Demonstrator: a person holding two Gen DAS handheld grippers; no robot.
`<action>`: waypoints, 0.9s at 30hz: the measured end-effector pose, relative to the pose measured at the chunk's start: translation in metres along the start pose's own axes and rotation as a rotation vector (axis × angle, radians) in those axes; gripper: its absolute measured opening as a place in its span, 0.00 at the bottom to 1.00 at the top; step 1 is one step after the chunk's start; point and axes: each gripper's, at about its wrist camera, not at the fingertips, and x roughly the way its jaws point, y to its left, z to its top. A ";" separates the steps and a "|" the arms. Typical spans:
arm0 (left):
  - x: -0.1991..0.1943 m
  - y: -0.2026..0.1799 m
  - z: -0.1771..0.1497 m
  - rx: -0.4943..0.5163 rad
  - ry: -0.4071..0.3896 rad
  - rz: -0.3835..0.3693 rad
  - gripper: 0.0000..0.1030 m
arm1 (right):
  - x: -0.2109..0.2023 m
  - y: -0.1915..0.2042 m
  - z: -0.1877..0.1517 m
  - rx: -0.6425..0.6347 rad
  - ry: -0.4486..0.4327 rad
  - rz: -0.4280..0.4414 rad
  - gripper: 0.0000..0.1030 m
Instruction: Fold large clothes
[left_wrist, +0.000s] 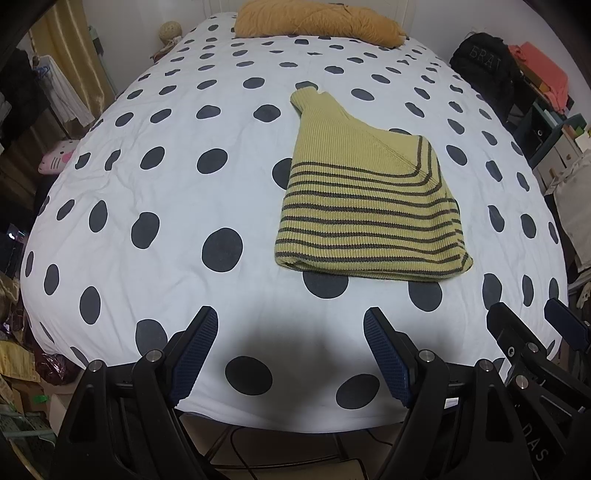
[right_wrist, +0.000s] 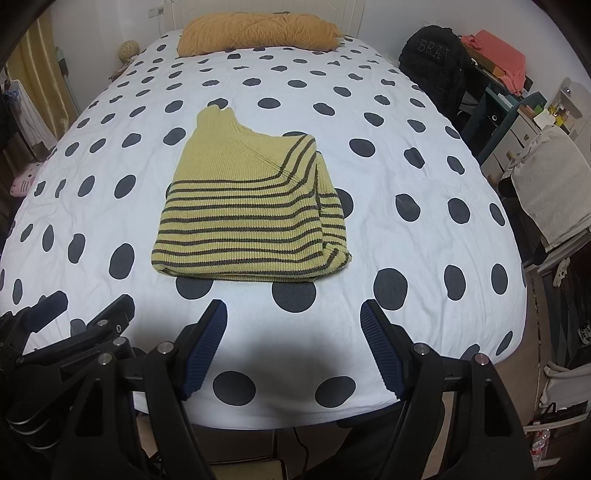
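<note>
Soft, thick striped knit sweater at 12 o'clock: pinch its near folded hem; both grippers spread, empty

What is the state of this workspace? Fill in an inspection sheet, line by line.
Surface: bed with a white duvet printed with dark dots, lightly creased.
Job's things: yellow striped sweater lies folded on the duvet, collar toward the headboard.
Clutter: orange pillow at the head of the bed; nothing else seen on the duvet.
Grippers: left gripper and right gripper both hang at the foot edge, jaws wide apart, holding nothing, clear of the sweater.
Cables: dark cable on the floor below the foot of the bed.
Surroundings: black backpack and cluttered shelves on the right; curtain and pink plush on the left.
</note>
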 end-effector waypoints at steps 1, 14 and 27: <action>0.000 0.000 0.000 0.000 0.000 0.000 0.79 | 0.000 -0.001 -0.001 0.001 0.000 0.000 0.73; 0.000 0.000 -0.001 0.000 0.005 0.002 0.79 | 0.001 -0.001 -0.001 -0.002 0.001 -0.001 0.73; 0.000 -0.004 -0.003 0.000 0.011 0.002 0.79 | 0.001 -0.003 -0.001 -0.002 0.003 -0.002 0.73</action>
